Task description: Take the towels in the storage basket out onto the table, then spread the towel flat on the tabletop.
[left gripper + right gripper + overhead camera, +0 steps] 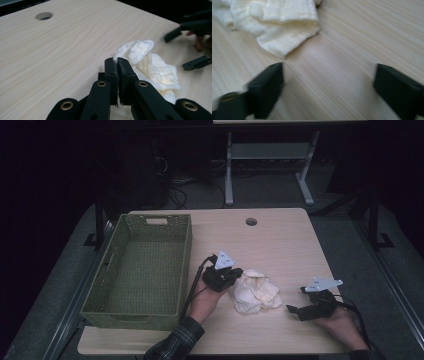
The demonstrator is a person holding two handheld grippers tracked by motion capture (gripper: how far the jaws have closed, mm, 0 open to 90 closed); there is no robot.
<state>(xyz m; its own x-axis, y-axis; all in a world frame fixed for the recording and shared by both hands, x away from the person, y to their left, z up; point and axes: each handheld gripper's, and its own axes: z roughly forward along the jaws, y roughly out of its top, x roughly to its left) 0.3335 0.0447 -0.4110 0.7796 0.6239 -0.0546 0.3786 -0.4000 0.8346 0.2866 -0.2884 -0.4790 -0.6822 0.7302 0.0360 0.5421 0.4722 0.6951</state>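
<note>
Near the pale wooden table's (280, 235) front edge, the crumpled cream cloth (255, 291) is pinched by the closed left gripper (231, 276); the right gripper (295, 310) is held wide open, empty. Lifting toward the green woven basket (100, 285) seems next.

One green woven rectangular basket (137, 272) sits on one pale wooden table (280, 240). One crumpled cream-white cloth (255, 291) lies there. Two black handheld grippers: left gripper (233, 274), right gripper (292, 309).

Dim lab or office workspace.
Light wood desk (280, 240) with cable grommet hole (251, 221), white-framed second table (270, 155) behind, tangled cables (175, 190) on grey carpet (270, 190).
</note>
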